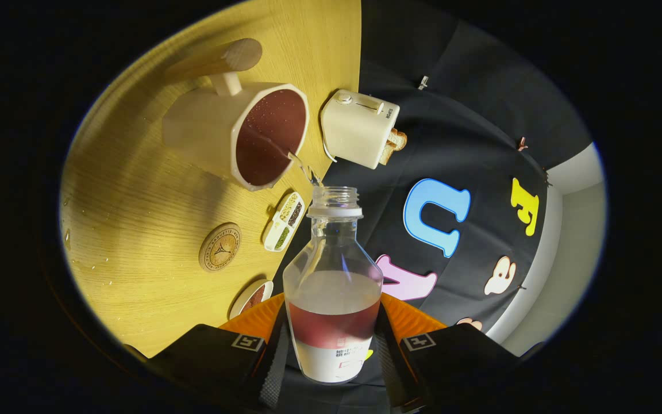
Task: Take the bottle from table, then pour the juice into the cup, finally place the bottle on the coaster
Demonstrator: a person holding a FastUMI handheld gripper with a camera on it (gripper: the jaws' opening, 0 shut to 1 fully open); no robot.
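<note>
Between the two fingers of the gripper (332,345) sits a clear plastic bottle (332,287), clamped on both sides at its lower body so that the jaws stand closed against it. The bottle has a wide round base, sloping shoulders and a threaded open neck with no cap. Part of it is filled with liquid, and a label wraps the base with a dark red band above a white one. It is tipped over the wooden table (135,230), and a thin clear stream (302,167) runs from its mouth into the cup (239,135) just beyond it.

The cup is a pale, faceted mug with an angular rim; its inside looks dark reddish and is dotted with droplets. A short post on its side carries a rounded wooden handle (222,60). The table has a light, fine-grained wood surface with a curved edge, and a few drops of water lie on it.

Near the cup, closer to the fingers, lies a round cork-like coaster (220,246) with a printed ring and emblem. Beside it is a small white divided tray (284,222) holding grains of different colours. A small round dish (251,298) lies just ahead of the left finger. Beyond the cup stands a cream-coloured toaster (358,127) with bread (395,144) in its slots.
</note>
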